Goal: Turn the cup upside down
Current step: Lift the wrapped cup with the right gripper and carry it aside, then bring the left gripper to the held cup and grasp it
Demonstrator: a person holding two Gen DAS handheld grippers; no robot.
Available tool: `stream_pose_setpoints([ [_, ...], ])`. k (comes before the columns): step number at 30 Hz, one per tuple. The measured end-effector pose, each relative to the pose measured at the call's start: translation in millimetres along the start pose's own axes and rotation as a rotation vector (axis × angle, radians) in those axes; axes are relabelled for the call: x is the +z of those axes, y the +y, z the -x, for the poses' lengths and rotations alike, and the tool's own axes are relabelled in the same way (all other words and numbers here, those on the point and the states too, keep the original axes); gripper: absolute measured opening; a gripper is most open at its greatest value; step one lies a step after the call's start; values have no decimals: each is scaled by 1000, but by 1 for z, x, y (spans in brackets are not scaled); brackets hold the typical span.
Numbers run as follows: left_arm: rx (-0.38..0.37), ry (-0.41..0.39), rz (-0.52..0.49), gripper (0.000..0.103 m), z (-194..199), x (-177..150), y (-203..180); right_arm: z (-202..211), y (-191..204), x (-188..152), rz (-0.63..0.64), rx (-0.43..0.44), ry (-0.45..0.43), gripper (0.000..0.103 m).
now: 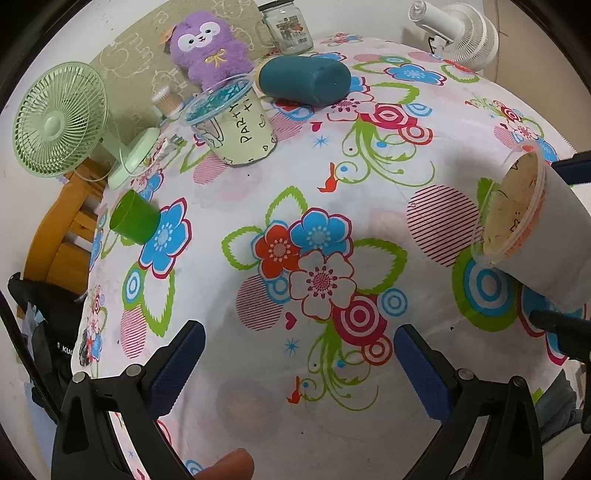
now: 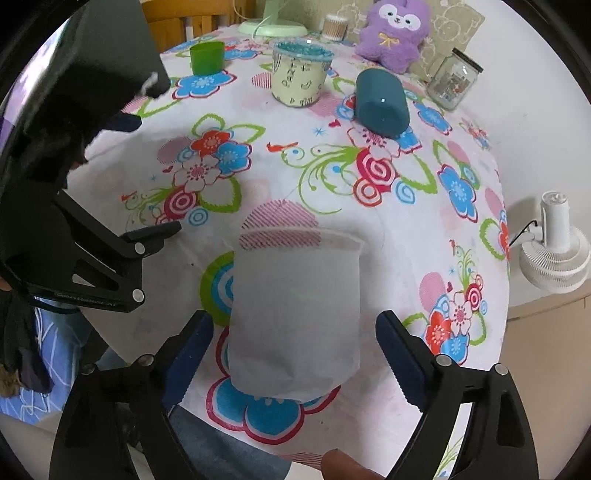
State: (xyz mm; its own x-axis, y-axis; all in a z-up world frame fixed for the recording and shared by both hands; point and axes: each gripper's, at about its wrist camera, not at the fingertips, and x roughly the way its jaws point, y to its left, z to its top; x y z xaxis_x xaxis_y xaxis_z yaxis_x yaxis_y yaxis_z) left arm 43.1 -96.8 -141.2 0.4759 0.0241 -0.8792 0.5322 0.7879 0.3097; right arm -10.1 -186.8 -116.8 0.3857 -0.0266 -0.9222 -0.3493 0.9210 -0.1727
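A white paper cup (image 2: 295,314) lies on its side on the floral tablecloth (image 2: 332,192), rim pointing away, between the fingers of my right gripper (image 2: 295,343). The right gripper's jaws stand wide, with a gap on each side of the cup. In the left wrist view the same cup (image 1: 546,236) shows at the right edge, its clear-lidded mouth facing left, with the right gripper's fingertips (image 1: 554,321) beside it. My left gripper (image 1: 299,362) is open and empty above the cloth's near part.
A teal cup (image 1: 304,79) lies on its side at the back. A lidded "PARTY" cup (image 1: 236,125), a green cup (image 1: 135,218), a green fan (image 1: 59,120), a purple plush (image 1: 208,46), a glass jar (image 1: 286,26) and a white fan (image 1: 458,33) stand around.
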Motion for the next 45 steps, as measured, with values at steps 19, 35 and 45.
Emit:
stream_pose_setpoints([
  [19,-153,-40,188,103,44,6,-1,66,-43,-16,-96,50,-153,94],
  [35,-189,-113,434,103,80,22,-52,83,-128,-83,-258,27,-234,94],
  [45,-170,-104,577,103,67,23,-69,58,-160,-101,-325,62,-195,94],
])
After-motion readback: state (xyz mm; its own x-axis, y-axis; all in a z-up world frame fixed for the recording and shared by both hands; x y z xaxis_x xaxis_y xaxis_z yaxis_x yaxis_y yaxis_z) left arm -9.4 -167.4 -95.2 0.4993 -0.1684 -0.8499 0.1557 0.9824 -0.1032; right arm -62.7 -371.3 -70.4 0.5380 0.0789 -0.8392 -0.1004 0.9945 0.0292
